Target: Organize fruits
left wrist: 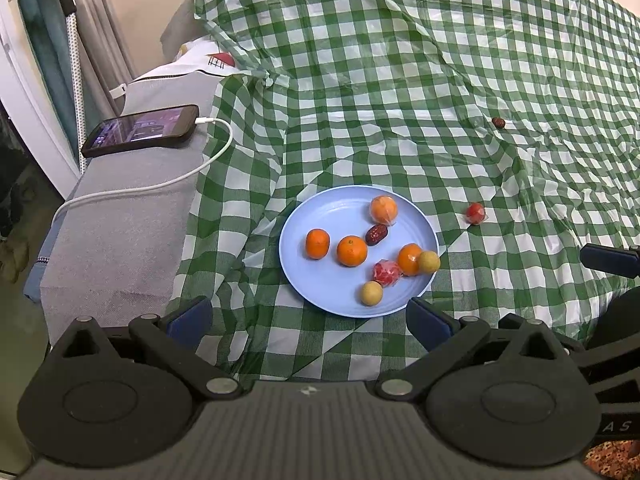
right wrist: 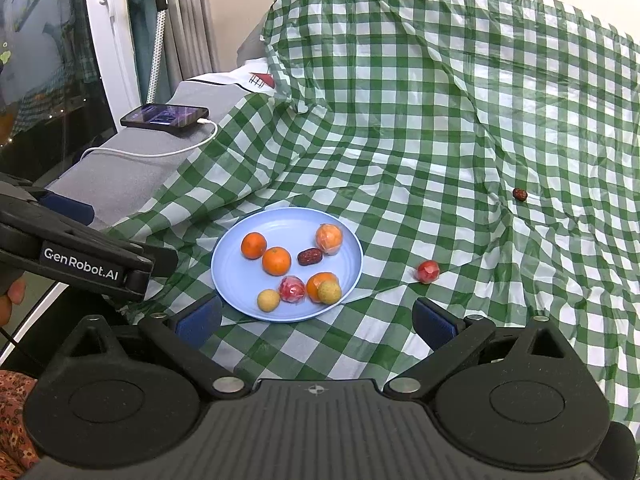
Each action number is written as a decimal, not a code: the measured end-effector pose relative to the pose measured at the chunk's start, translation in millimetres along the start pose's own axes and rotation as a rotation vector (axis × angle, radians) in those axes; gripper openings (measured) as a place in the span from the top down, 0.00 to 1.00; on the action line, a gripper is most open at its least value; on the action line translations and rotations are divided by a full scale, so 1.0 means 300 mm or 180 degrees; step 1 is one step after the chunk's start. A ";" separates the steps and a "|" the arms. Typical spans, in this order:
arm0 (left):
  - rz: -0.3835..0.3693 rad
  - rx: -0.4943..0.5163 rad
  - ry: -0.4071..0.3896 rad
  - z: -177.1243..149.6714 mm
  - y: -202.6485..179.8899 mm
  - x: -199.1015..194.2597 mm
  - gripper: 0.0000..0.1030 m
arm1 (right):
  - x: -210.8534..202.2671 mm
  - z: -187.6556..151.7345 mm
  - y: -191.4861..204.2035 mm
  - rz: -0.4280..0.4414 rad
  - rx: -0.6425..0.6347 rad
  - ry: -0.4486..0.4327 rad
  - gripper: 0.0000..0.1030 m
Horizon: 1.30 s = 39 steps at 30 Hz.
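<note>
A light blue plate (left wrist: 320,292) (right wrist: 236,280) lies on the green checked cloth and holds several fruits: oranges (left wrist: 351,251) (right wrist: 276,261), a dark date (left wrist: 376,234) (right wrist: 309,256), a red wrapped fruit (left wrist: 386,272) (right wrist: 292,289) and two small yellow fruits (left wrist: 371,293) (right wrist: 268,300). A red wrapped fruit (left wrist: 475,213) (right wrist: 428,271) lies on the cloth right of the plate. A dark date (left wrist: 498,122) (right wrist: 520,194) lies farther back right. My left gripper (left wrist: 310,320) is open and empty just before the plate. My right gripper (right wrist: 318,322) is open and empty before the plate.
A black phone (left wrist: 142,131) (right wrist: 166,117) with a white cable lies on a grey ledge at the left. The cloth rises in folds at the back. The left gripper's body (right wrist: 76,258) shows at the left of the right wrist view.
</note>
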State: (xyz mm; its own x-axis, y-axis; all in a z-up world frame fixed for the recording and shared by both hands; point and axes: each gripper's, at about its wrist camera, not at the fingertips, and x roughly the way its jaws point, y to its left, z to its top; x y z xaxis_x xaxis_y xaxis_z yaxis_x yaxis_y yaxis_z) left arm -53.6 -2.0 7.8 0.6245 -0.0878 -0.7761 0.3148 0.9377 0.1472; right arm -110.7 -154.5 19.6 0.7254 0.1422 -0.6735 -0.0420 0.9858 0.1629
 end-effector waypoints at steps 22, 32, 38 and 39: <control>-0.0011 0.0105 0.0126 0.017 -0.032 0.049 0.00 | 0.042 -0.011 -0.024 0.0030 0.0058 0.0103 0.02; -0.0031 0.0121 0.0112 0.076 -0.054 0.093 0.00 | 0.080 0.007 -0.097 -0.0099 0.0209 0.0069 0.02; -0.0201 0.0165 0.0096 0.164 -0.130 0.151 0.00 | 0.094 0.041 -0.248 -0.0395 0.0373 -0.0074 0.02; -0.0240 0.0187 0.0099 0.179 -0.151 0.165 0.00 | 0.098 0.048 -0.284 -0.0466 0.0401 -0.0095 0.02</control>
State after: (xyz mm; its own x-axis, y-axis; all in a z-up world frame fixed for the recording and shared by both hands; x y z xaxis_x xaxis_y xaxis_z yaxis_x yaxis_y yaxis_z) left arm 1.4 -66.8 -4.3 0.5752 -0.1461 -0.8049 0.4020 0.9074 0.1226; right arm -75.9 -235.5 -3.7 0.7375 -0.0065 -0.6753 0.1504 0.9764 0.1549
